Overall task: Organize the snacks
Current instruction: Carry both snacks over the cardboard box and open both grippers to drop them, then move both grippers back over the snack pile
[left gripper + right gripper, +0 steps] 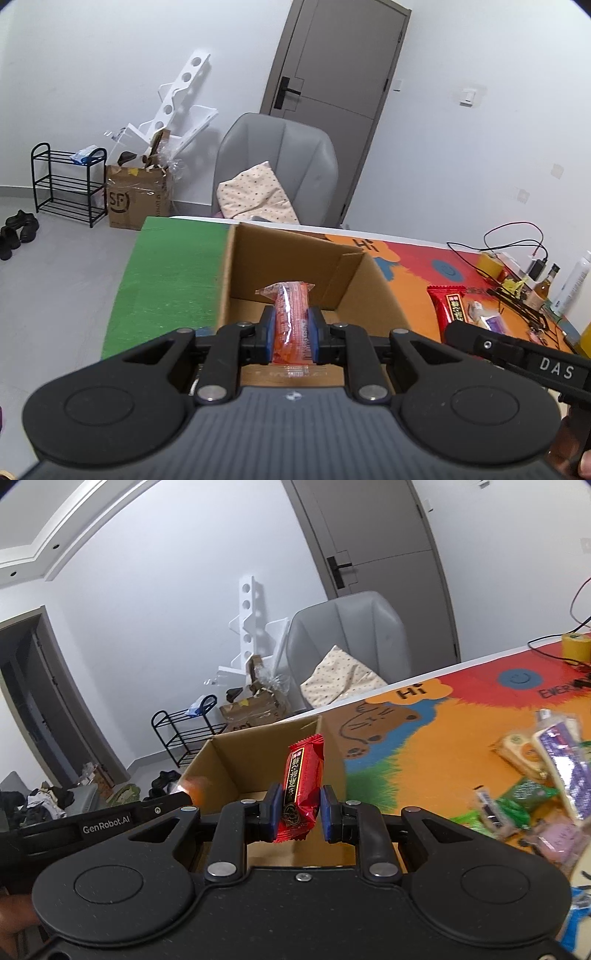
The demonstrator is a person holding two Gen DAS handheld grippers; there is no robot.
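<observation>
An open cardboard box (280, 251) stands on the colourful table mat; it also shows in the right wrist view (221, 760). My left gripper (291, 325) is shut on an orange clear-wrapped snack stick (291, 314) and holds it over the box opening. My right gripper (299, 812) holds a red foil snack packet (301, 794) upright between its blue pads, over the box's near edge; the right pad stands slightly off the packet. The red packet (448, 302) and the right gripper's body (517, 354) also show in the left wrist view.
A pile of loose snacks (546, 768) lies on the mat to the right. A yellow tape roll (576, 646), cables and bottles (569, 284) sit at the far right of the table. A grey chair (277, 166) stands behind the table.
</observation>
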